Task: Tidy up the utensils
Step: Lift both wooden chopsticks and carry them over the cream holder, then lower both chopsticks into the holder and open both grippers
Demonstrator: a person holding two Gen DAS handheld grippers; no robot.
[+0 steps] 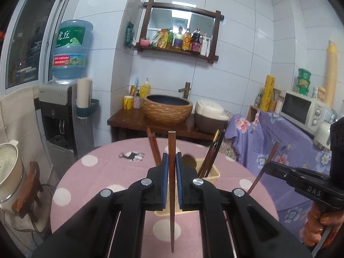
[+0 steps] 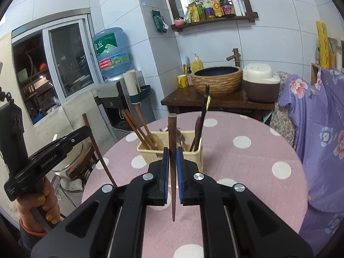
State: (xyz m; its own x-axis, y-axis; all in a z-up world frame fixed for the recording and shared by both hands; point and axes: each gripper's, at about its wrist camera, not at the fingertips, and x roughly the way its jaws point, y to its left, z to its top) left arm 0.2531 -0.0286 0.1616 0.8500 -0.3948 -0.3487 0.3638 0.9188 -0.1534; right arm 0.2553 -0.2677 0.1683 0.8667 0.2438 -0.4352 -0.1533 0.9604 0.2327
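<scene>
A: White-tiled kitchen, and in the middle a round table point(image 2: 247, 165) under a pink cloth with white dots. What stands on it?

B: A cream utensil basket point(image 2: 150, 152), near the table's centre. Dark wooden chopsticks lean at its left end point(image 2: 137, 129), and darker ones stand at its right end point(image 2: 198, 133).

A: And the left gripper point(image 1: 172, 161)?

B: Its blue-padded jaws are clamped on a brown chopstick point(image 1: 172, 193), which stands upright between them, blunt end up, point hanging below the jaws, above the tablecloth and in front of the basket point(image 1: 212, 174).

A: The right gripper point(image 2: 172, 157)?

B: The same: jaws narrow, pinching a second chopstick point(image 2: 172, 172) upright, its tip clear of the cloth, just this side of the basket.

A: Can each be seen from the other camera?

B: Yes. From the right wrist, the left gripper point(image 2: 85, 130) shows at the left edge with its stick slanting down. A hand point(image 2: 43, 206) grips its handle.
</scene>
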